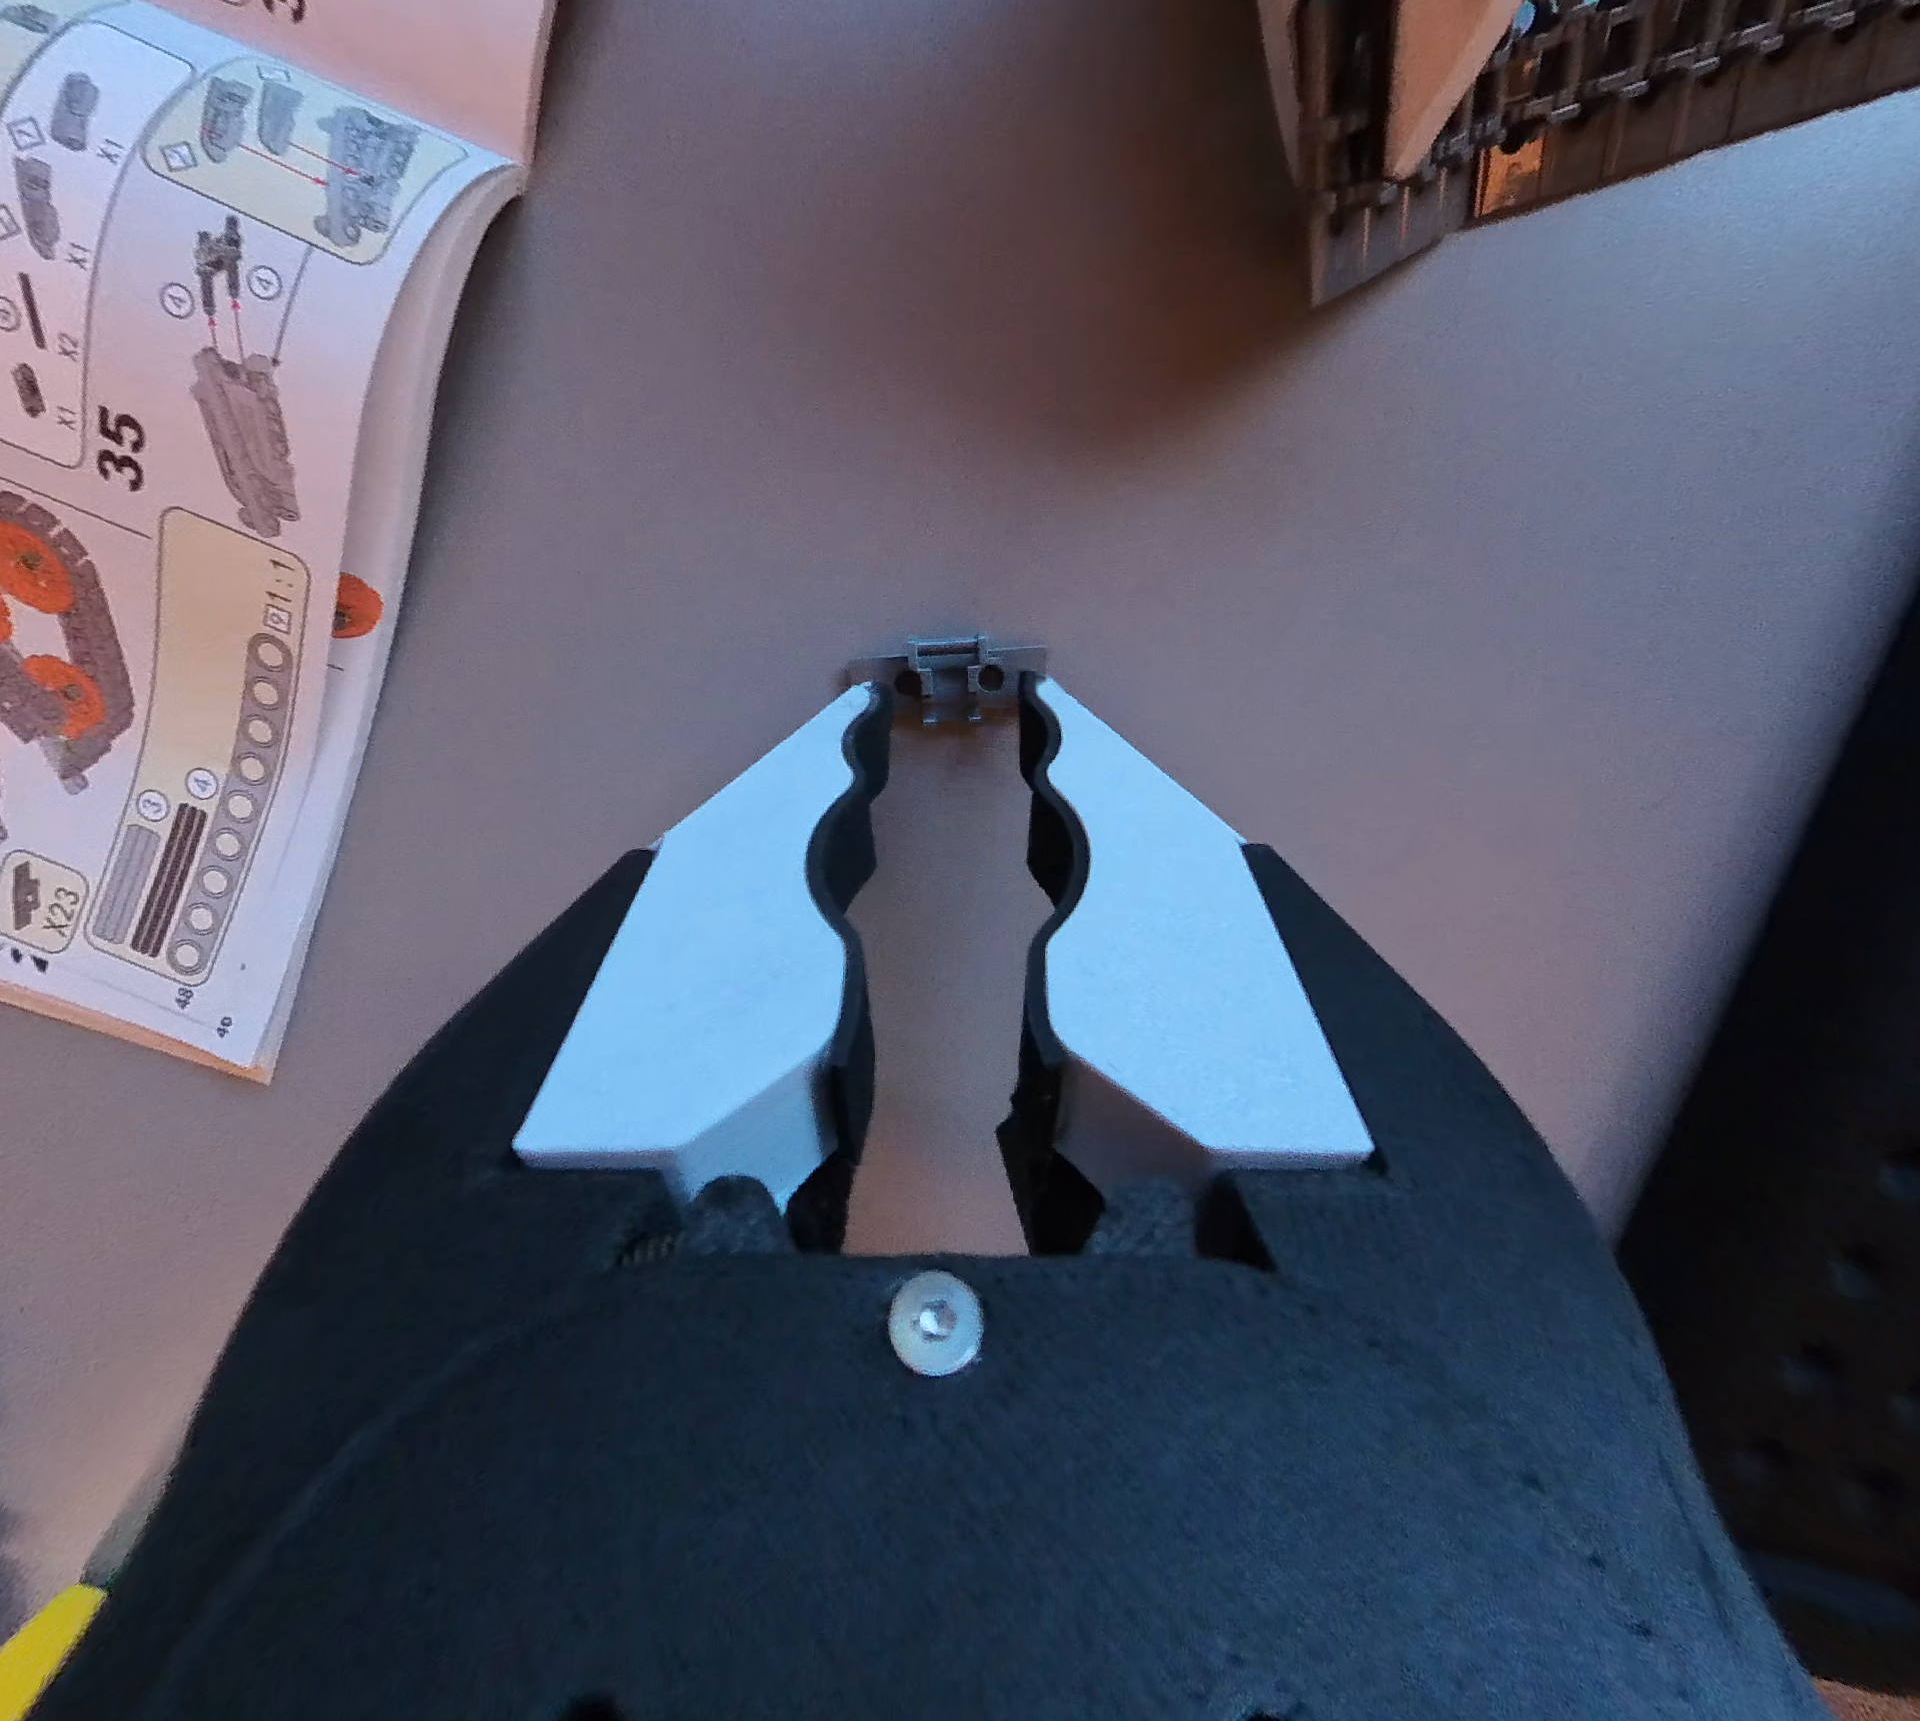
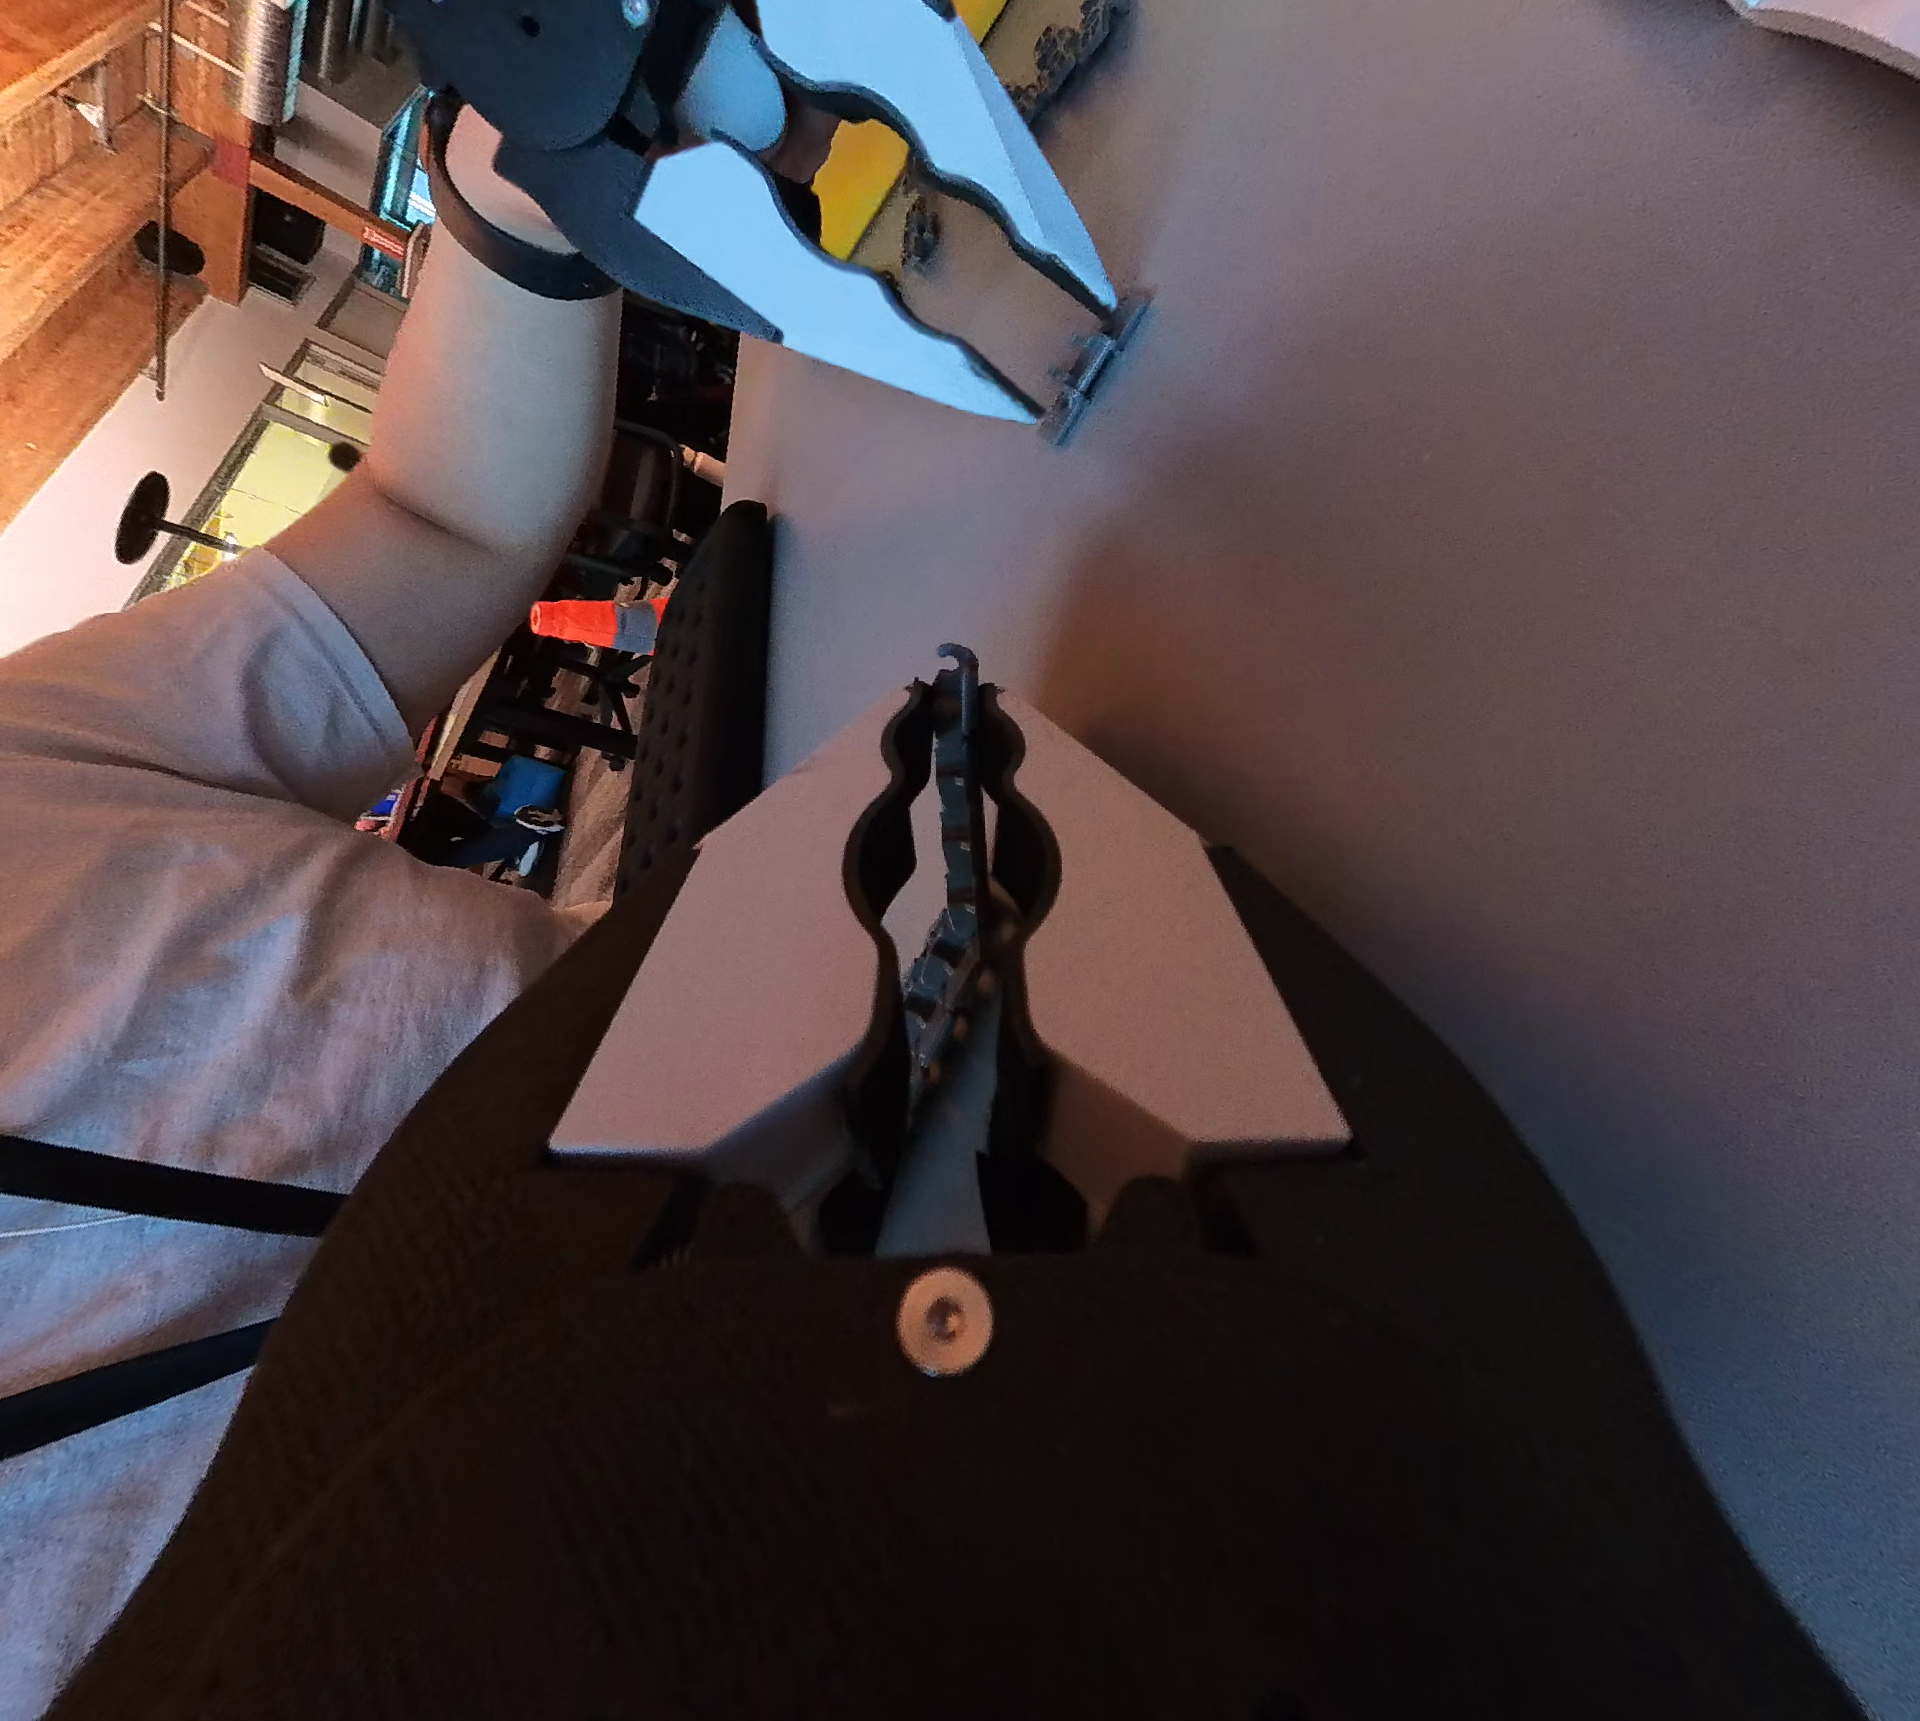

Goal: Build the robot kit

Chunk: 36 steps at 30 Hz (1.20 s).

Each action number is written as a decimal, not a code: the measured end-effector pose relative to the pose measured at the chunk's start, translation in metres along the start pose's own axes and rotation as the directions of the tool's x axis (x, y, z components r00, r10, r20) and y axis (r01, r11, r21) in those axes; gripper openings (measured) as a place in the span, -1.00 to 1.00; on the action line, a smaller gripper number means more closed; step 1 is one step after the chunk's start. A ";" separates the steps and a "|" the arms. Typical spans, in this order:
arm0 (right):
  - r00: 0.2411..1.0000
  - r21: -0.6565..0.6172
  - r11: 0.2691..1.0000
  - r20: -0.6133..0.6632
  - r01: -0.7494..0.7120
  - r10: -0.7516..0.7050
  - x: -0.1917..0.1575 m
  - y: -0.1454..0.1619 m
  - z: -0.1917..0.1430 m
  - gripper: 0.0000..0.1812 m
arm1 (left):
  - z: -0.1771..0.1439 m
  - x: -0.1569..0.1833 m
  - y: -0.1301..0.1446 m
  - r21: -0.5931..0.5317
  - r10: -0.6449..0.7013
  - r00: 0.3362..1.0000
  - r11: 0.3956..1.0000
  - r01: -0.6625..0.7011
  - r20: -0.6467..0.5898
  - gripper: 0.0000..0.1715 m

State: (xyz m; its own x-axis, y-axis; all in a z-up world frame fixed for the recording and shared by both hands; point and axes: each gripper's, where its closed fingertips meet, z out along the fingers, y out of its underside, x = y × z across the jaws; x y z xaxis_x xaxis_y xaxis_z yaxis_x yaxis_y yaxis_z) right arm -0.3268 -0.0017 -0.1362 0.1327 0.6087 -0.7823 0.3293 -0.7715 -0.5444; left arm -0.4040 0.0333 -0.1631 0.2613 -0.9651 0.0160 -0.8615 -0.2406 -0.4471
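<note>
**My left gripper [image 1: 948, 703] pinches one small grey link [image 1: 948, 679]**

Its fingertips touch the link's sides down on the table [image 1: 1351, 632]. My right gripper [image 2: 951, 697] is squeezed on a grey chain [image 2: 956, 840], lifted nearby. A booklet [image 1: 208, 424] lies beside us.

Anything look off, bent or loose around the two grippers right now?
Nothing looks damaged or spilled. The left gripper sits around a single grey track link lying flat on the table. The right gripper is shut on a grey track chain, which runs back crookedly between its fingers, kinked midway rather than straight.
</note>
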 end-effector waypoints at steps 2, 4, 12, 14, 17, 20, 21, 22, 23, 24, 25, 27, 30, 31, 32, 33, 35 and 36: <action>1.000 -0.002 1.000 -0.001 -0.006 0.006 0.001 0.000 0.000 -0.94 | 0.000 -0.002 0.000 -0.008 0.022 1.000 1.000 -0.022 0.012 -0.76; 1.000 -0.005 1.000 0.000 -0.010 0.010 0.001 0.001 0.000 -0.94 | 0.001 -0.002 0.000 -0.024 0.055 0.998 0.998 -0.055 0.019 -0.82; 1.000 -0.014 1.000 -0.009 -0.014 0.014 0.002 0.002 0.001 -0.93 | 0.002 0.004 -0.002 -0.047 0.085 0.996 0.995 -0.084 0.027 -0.71; 1.000 -0.014 1.000 -0.008 -0.015 0.015 0.002 0.002 0.001 -0.94 | 0.003 0.005 -0.003 -0.053 0.087 0.996 0.995 -0.086 0.030 -0.72; 1.000 -0.013 1.000 -0.006 -0.017 0.017 0.002 0.002 0.001 -0.94 | 0.003 0.006 -0.003 -0.070 0.102 0.994 0.993 -0.100 0.034 -0.82; 1.000 -0.015 1.000 -0.007 -0.018 0.018 0.002 0.002 0.001 -0.93 | 0.003 0.006 -0.003 -0.087 0.121 0.992 0.989 -0.117 0.040 -0.83; 1.000 -0.018 1.000 -0.005 -0.019 0.018 0.002 0.003 0.001 -0.93 | 0.003 0.006 -0.003 -0.094 0.122 0.992 0.989 -0.118 0.042 -0.83; 1.000 -0.021 1.000 -0.004 -0.018 0.018 0.002 0.003 0.002 -0.93 | 0.003 0.007 -0.003 -0.101 0.126 0.991 0.988 -0.121 0.042 -0.83; 1.000 -0.023 1.000 -0.004 -0.018 0.018 0.001 0.004 0.002 -0.93 | 0.003 0.007 -0.003 -0.108 0.125 0.991 0.987 -0.120 0.042 -0.82; 1.000 -0.024 1.000 -0.004 -0.019 0.018 0.001 0.004 0.002 -0.93 | 0.003 0.008 -0.003 -0.109 0.114 0.993 0.988 -0.109 0.035 -0.78; 1.000 -0.026 0.999 -0.003 -0.019 0.019 0.001 0.004 0.002 -0.93 | 0.003 0.008 -0.004 -0.110 0.099 0.995 0.989 -0.095 0.027 -0.73; 1.000 -0.026 0.999 -0.003 -0.019 0.018 0.001 0.004 0.002 -0.93 | 0.002 0.008 -0.005 -0.098 0.078 0.997 0.992 -0.076 0.012 -0.70; 1.000 -0.028 0.999 -0.001 -0.020 0.020 0.001 0.005 0.002 -0.93 | -0.001 0.007 -0.008 -0.068 0.056 0.998 0.996 -0.056 -0.013 -0.80; 1.000 -0.028 0.999 -0.001 -0.020 0.020 0.001 0.005 0.002 -0.93 | -0.001 0.006 -0.009 -0.056 0.043 0.999 0.997 -0.043 -0.014 -0.80; 1.000 -0.029 0.999 -0.001 -0.020 0.020 0.001 0.005 0.002 -0.93 | -0.002 0.006 -0.011 -0.048 0.027 0.999 0.998 -0.028 -0.019 -0.80; 1.000 -0.029 0.999 0.000 -0.020 0.020 0.001 0.005 0.002 -0.93 | -0.003 0.007 -0.011 -0.045 0.011 0.999 0.999 -0.012 -0.030 -0.80; 1.000 -0.029 0.999 0.002 -0.023 0.023 0.001 0.005 0.002 -0.93 | -0.005 0.007 -0.014 -0.029 -0.028 0.999 0.999 0.027 -0.032 -0.80; 1.000 -0.029 0.999 0.003 -0.024 0.024 0.001 0.005 0.002 -0.93 | -0.005 0.007 -0.015 -0.024 -0.053 0.998 0.998 0.052 -0.033 -0.81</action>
State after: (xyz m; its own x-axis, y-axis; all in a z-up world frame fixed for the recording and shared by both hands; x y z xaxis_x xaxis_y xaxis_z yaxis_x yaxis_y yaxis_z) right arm -0.3273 -0.0053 -0.1400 0.1377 0.5897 -0.7958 0.3533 -0.7798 -0.5168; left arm -0.3916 0.0293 -0.1518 0.2922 -0.9538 0.0693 -0.8569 -0.2933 -0.4239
